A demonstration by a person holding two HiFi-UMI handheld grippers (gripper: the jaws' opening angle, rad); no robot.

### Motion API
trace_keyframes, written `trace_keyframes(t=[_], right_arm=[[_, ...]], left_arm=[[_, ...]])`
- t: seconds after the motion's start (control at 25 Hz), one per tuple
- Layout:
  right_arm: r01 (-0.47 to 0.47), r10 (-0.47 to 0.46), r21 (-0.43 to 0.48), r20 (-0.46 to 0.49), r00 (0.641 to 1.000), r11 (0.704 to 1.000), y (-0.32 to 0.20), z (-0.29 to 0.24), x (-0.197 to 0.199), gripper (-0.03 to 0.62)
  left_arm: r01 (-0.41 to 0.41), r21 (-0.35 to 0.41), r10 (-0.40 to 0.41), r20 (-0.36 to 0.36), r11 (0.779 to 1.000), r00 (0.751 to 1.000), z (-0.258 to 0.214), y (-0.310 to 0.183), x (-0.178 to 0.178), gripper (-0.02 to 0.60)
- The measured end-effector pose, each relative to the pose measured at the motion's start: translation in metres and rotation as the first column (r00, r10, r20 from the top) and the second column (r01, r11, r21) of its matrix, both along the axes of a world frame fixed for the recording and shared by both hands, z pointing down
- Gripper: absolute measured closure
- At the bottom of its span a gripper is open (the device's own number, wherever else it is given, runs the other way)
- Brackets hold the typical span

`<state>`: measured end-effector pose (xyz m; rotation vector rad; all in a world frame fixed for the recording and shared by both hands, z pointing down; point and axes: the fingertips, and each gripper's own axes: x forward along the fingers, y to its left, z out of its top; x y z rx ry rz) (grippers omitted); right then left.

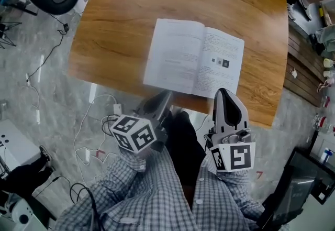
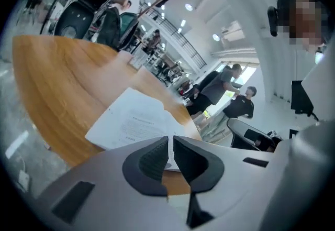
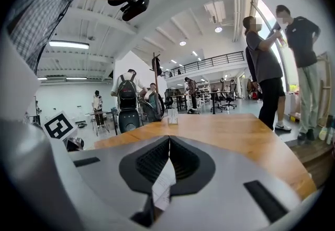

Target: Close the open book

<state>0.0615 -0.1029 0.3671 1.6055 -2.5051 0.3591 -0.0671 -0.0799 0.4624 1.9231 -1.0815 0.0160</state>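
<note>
Head view: book (image 1: 193, 57) spine points away; right gripper (image 1: 222, 91) pinches page, left gripper (image 1: 163, 97) clenched.

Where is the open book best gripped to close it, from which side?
Grip the right page's near corner, coming from the table's near edge: the open book lies flat, so only a page edge fits between fingers. The right gripper pinches paper there.

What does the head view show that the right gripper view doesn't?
Only the head view shows the open book whole, both pages flat, with cables on the floor. Only the right gripper view shows the right gripper shut on a page edge, plus ceiling lights. Both show the wooden table and the right gripper itself.
</note>
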Motion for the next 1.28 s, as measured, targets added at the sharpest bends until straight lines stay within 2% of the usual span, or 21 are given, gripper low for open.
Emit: trace_keyframes(t=[0.16,0.28,0.48,0.72,0.88,1.08,1.16,1.28], right_arm=[[0.002,-0.002,-0.021,0.008,1.0,1.0,0.001,0.01,0.007,0.574],[0.006,-0.006,-0.037,0.016,1.0,0.999,0.001,0.018,0.012,0.574],[0.004,-0.003,-0.048,0.019,1.0,0.999,0.002,0.022,0.022,0.574],[-0.011,0.012,-0.059,0.018,1.0,0.998,0.004,0.025,0.036,0.574],[-0.019,0.021,-0.072,0.022,1.0,0.997,0.006,0.031,0.044,0.574],[-0.032,0.034,-0.085,0.025,0.999,0.996,0.007,0.036,0.056,0.574],[-0.035,0.037,-0.087,0.028,0.999,0.996,0.007,0.037,0.059,0.574],[-0.031,0.035,-0.089,0.033,0.999,0.996,0.007,0.037,0.06,0.574]], left_arm=[[0.06,-0.1,-0.066,-0.064,0.993,0.996,0.024,0.011,0.002,0.568],[0.105,-0.17,-0.129,-0.141,0.98,0.982,0.038,0.014,0.009,0.544],[0.168,-0.302,-0.265,-0.315,0.938,0.911,0.056,0.019,0.021,0.436],[0.219,-0.388,-0.367,-0.365,0.895,0.856,0.073,0.012,0.029,0.417],[0.238,-0.407,-0.405,-0.395,0.882,0.824,0.078,0.004,0.034,0.417],[0.263,-0.389,-0.442,-0.5,0.883,0.744,0.068,-0.018,0.043,0.417],[0.284,-0.407,-0.474,-0.512,0.868,0.716,0.069,-0.018,0.041,0.417],[0.304,-0.431,-0.515,-0.551,0.85,0.657,0.066,-0.02,0.038,0.417]])
